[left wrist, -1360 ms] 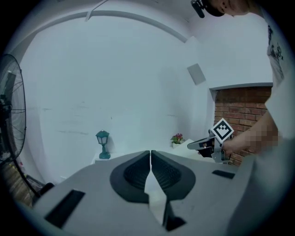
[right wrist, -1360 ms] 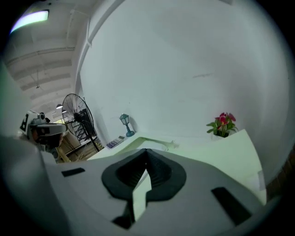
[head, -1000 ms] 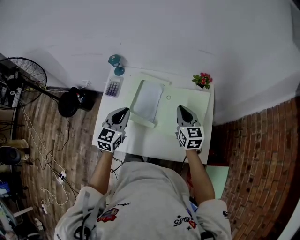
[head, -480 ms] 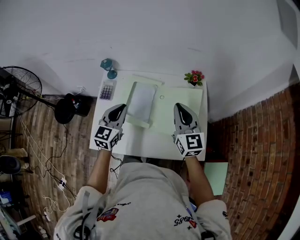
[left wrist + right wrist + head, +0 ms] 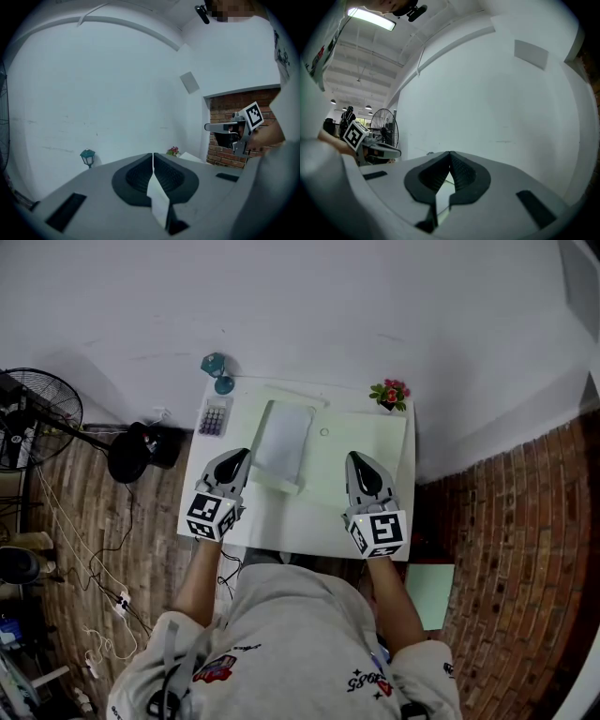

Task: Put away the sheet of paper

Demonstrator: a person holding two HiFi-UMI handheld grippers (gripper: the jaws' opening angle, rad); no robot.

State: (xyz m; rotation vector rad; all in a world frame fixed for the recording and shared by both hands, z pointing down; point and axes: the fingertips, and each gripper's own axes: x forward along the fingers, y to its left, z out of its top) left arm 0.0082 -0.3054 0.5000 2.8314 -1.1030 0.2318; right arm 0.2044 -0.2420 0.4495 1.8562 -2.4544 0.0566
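A whitish rectangular sheet point(image 5: 282, 440) lies flat on the left middle of the small white table point(image 5: 281, 538), with a pale green rim along its near edge. A larger pale green surface point(image 5: 375, 435) covers the table's right half. My left gripper point(image 5: 241, 455) hovers at the sheet's near left corner. Its jaws are shut point(image 5: 153, 155) with nothing seen between them. My right gripper point(image 5: 357, 457) is over the green surface, right of the sheet, and is also shut and empty point(image 5: 450, 153). Both point toward the wall.
A teal lamp point(image 5: 217, 369) and a calculator point(image 5: 214, 417) sit at the table's back left. A small flower pot point(image 5: 390, 395) stands at the back right. A standing fan point(image 5: 37, 413) and cables are on the brick floor to the left. The white wall is close behind.
The head view has shifted slightly. The right gripper has drawn back a little toward the person. The left gripper and the sheet stay about where they were.
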